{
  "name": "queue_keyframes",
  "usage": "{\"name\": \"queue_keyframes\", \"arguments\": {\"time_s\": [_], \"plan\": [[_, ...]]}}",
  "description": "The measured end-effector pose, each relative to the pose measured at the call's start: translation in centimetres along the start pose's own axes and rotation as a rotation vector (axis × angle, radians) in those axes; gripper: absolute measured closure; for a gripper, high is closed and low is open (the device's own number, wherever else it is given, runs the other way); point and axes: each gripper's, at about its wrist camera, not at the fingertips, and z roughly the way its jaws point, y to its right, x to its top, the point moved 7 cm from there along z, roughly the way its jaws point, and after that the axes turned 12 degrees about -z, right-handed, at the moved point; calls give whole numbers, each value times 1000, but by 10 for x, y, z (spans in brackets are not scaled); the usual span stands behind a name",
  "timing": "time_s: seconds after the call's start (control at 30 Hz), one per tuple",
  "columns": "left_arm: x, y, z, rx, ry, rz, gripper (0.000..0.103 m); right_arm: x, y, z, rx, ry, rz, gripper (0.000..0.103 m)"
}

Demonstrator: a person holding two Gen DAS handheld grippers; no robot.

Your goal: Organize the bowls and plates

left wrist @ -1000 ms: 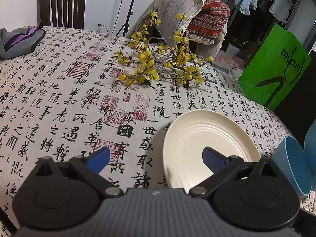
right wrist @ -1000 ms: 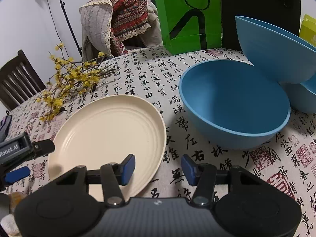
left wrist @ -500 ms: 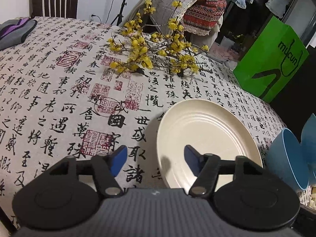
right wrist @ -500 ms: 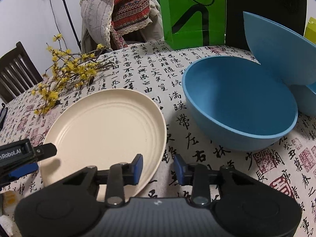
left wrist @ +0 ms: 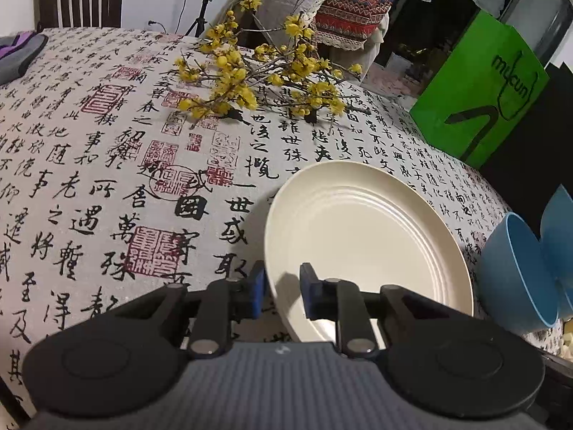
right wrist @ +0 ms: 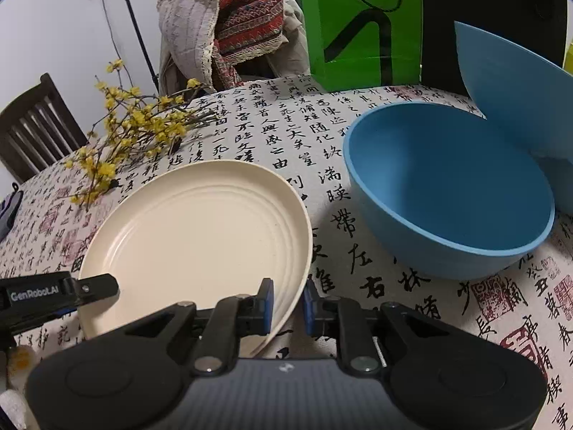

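Observation:
A cream plate (left wrist: 358, 243) (right wrist: 200, 236) lies on the calligraphy tablecloth (left wrist: 107, 186). My left gripper (left wrist: 283, 295) straddles the plate's left rim, jaws closing, one pad under the edge and one on the inner face. Its finger (right wrist: 89, 286) also shows in the right wrist view. My right gripper (right wrist: 288, 304) closes on the opposite rim, which sits between its blue pads. That side of the plate looks slightly raised. To its right stands a large blue bowl (right wrist: 447, 193) (left wrist: 515, 268). Behind that, a second blue bowl (right wrist: 519, 96) leans tilted.
Yellow flowering branches (left wrist: 258, 75) (right wrist: 136, 125) lie on the cloth beyond the plate. A green paper bag (left wrist: 480, 89) (right wrist: 361, 25) stands past the far edge, beside a chair draped with patterned cloth (right wrist: 229, 25). A wooden chair (right wrist: 35, 129) and a grey-purple garment (left wrist: 18, 53) are at the left.
Both grippers' jaws have come together from wide apart onto the plate's rims. The left gripper has shifted so that the rim now lies between its pads.

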Motion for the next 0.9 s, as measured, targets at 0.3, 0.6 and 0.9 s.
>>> {"name": "queue_keyframes", "arguments": {"time_s": [0.3, 0.6, 0.9], "plan": [[5, -1, -3, 17, 13, 31, 87, -6, -3, -9, 32, 9, 5, 88], [12, -16, -5, 82, 17, 4, 87, -16, -25, -15, 61, -6, -10, 87], [15, -21, -5, 91, 21, -11, 87, -9, -18, -17, 50, 15, 4, 56]]}}
